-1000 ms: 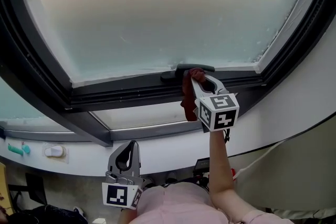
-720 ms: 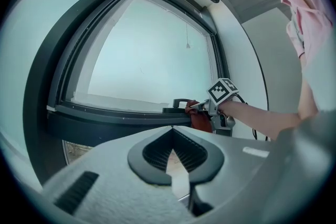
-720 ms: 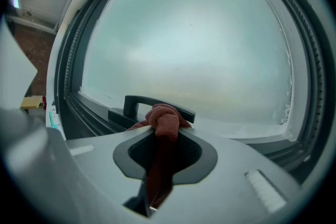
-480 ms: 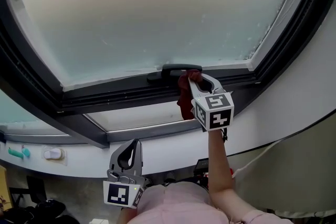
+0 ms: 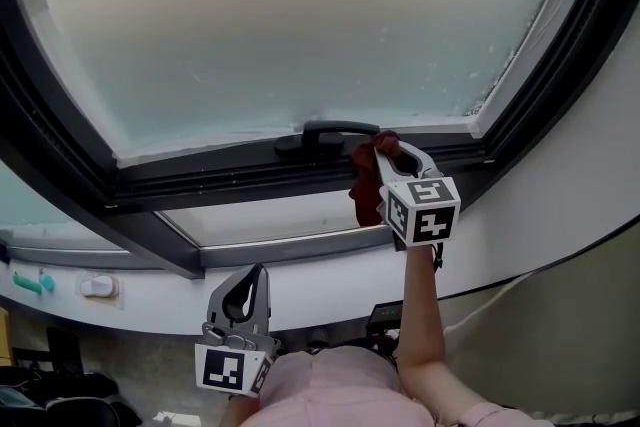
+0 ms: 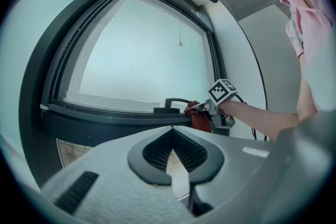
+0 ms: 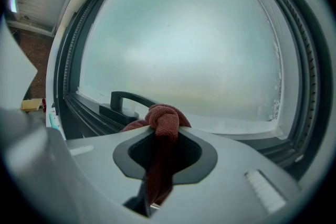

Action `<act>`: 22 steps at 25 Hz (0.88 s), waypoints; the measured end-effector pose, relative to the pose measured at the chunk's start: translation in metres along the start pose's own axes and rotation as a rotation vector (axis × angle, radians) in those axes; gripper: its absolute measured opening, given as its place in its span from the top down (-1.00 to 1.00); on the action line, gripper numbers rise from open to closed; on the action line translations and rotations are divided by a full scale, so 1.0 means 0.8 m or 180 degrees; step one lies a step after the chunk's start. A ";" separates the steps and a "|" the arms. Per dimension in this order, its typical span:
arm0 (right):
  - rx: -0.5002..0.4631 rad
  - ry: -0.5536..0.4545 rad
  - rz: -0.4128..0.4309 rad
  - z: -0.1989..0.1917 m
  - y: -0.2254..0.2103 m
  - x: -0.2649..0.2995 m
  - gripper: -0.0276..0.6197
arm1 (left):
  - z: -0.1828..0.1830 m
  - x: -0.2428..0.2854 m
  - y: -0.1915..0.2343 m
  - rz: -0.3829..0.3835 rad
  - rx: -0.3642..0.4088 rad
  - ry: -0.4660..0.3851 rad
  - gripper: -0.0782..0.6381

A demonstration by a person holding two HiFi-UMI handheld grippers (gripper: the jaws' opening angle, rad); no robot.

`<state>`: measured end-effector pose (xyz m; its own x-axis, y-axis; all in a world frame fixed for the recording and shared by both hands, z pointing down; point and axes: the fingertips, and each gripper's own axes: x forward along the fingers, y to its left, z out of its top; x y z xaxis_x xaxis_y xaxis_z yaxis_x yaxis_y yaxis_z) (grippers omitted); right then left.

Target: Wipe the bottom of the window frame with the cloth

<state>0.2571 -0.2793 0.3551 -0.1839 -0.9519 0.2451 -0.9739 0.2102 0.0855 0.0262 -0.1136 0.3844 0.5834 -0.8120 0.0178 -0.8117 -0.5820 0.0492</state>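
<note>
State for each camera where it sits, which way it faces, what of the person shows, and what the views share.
Head view: on the person's head, facing down at the window frame; shows the right forearm, left gripper and right gripper holding the red cloth.
Left gripper view: held low, facing the window over its shut jaws; shows the forearm and a pink sleeve.
Right gripper view: at the frame, facing the glass over jaws clamped on the cloth; no body shows.
Shared: all three show the cloth beside the black handle.
</note>
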 end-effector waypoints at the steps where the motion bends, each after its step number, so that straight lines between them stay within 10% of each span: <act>1: 0.0017 -0.0003 -0.0017 -0.001 -0.005 -0.001 0.72 | 0.000 0.000 -0.001 0.0006 -0.0001 -0.0001 0.79; 22: 0.0160 -0.0018 -0.0098 -0.013 -0.081 -0.017 0.72 | -0.009 0.027 -0.039 0.0025 -0.0023 0.0025 0.78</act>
<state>0.3240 -0.2775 0.3562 -0.1543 -0.9590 0.2377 -0.9846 0.1694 0.0441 0.0643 -0.1126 0.3902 0.5773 -0.8161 0.0259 -0.8159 -0.5754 0.0563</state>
